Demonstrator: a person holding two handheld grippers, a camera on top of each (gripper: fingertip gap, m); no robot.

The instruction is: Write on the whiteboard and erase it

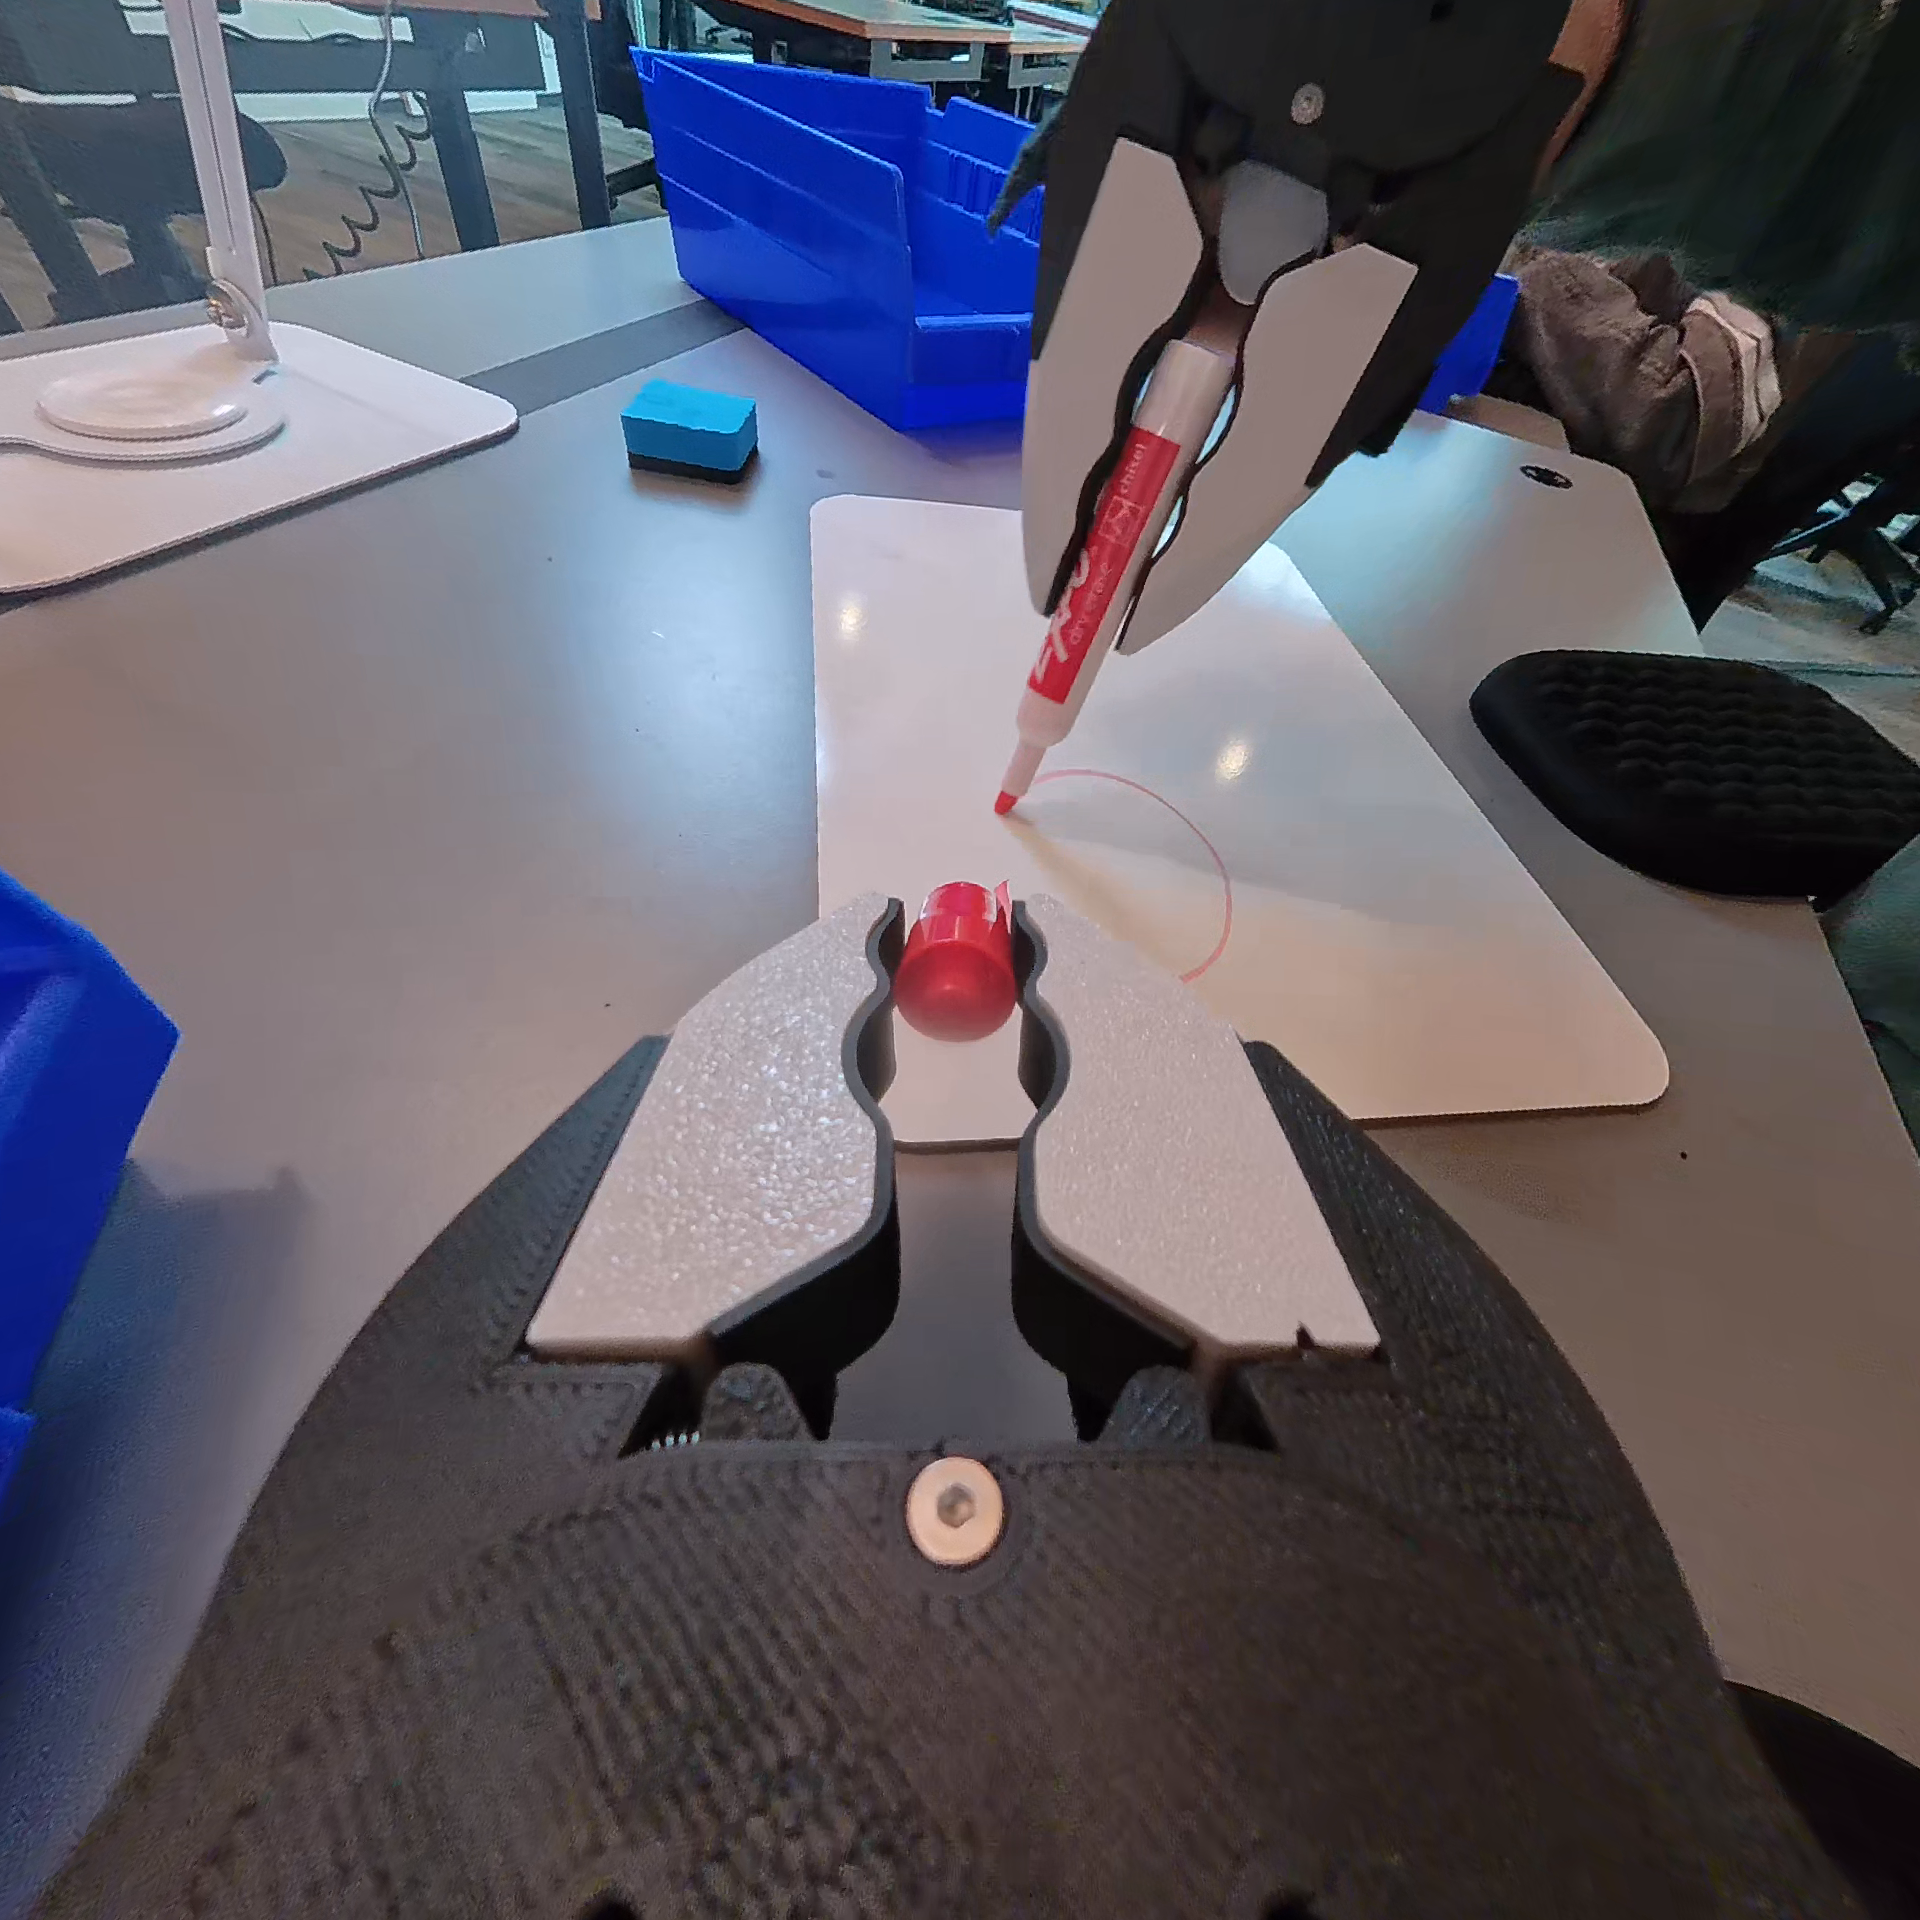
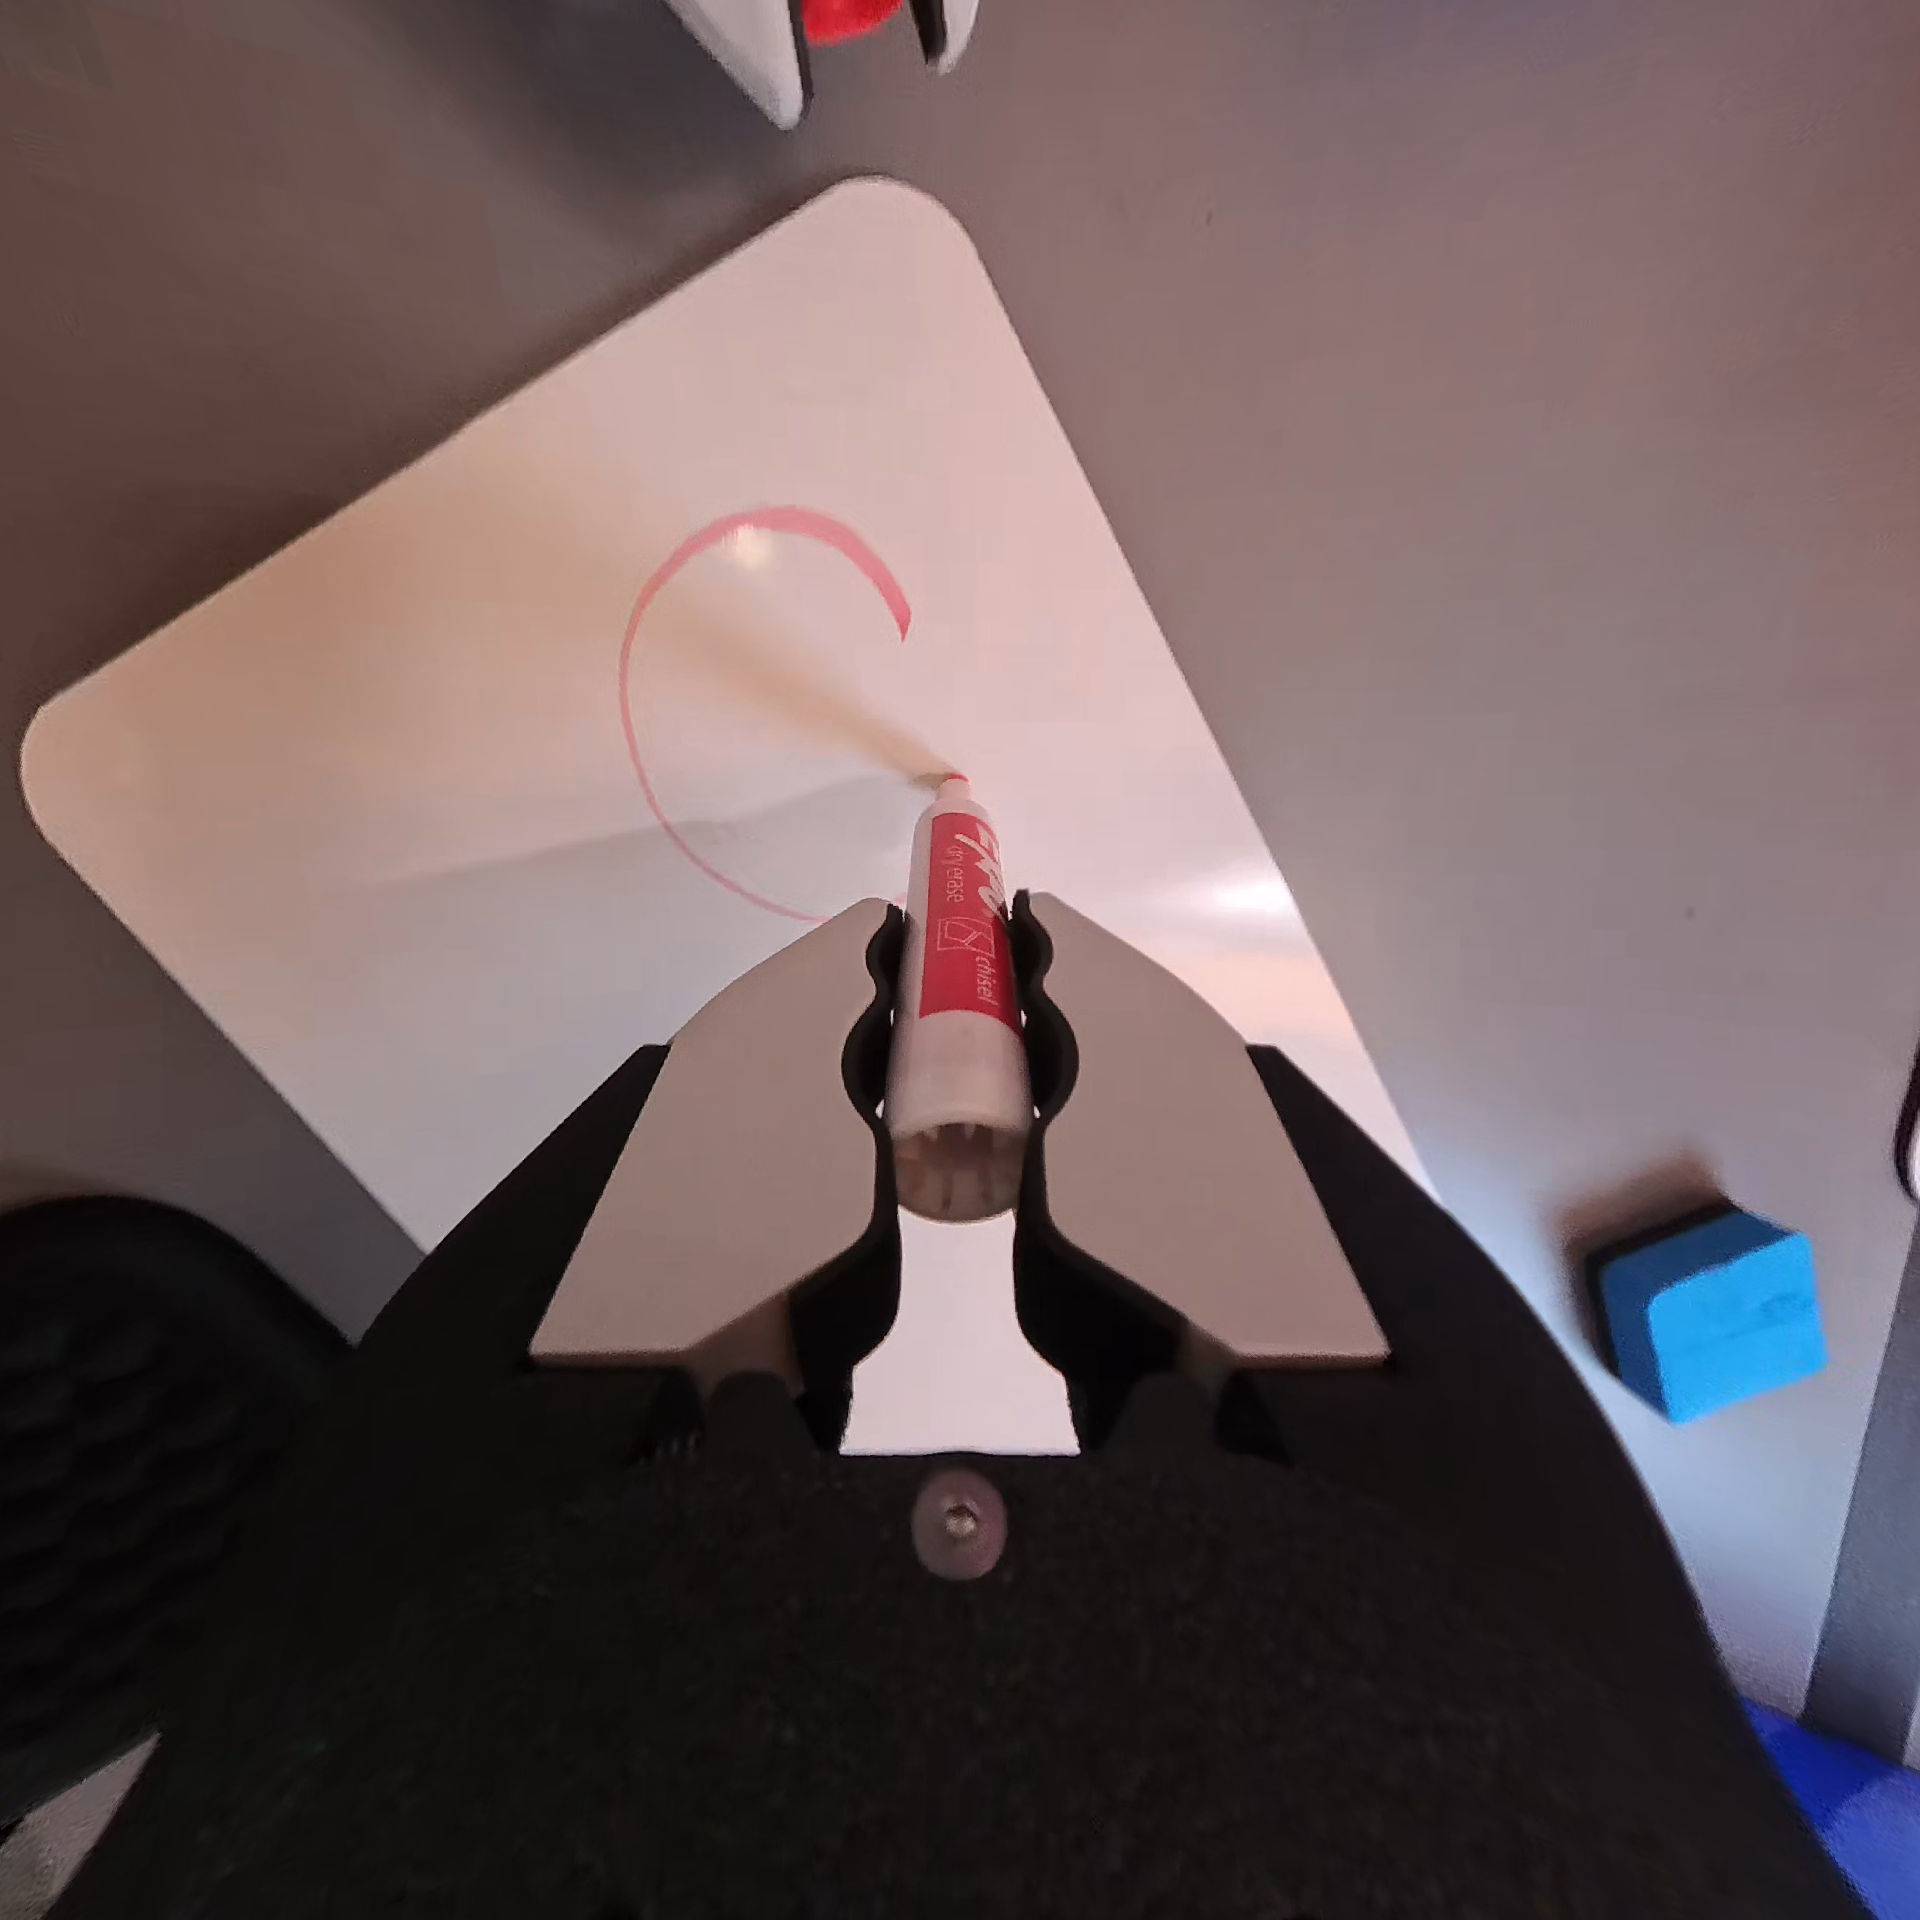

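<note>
At frame centre the left gripper clamps a red cap; upper right, the right gripper presses a marker tip onto the whiteboard.

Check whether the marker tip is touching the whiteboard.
Touching. In the left wrist view the marker tip meets its own shadow on the whiteboard, with no gap, at the end of the red arc. The right gripper holds it.

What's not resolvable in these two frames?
- Red arc: its near end is hidden behind the right gripper in the right wrist view.
- Marker tip: blurred there, so contact with the whiteboard is unclear.
- Cap: the left gripper covers its sides in the left wrist view.
- Eraser: blurred.
</note>
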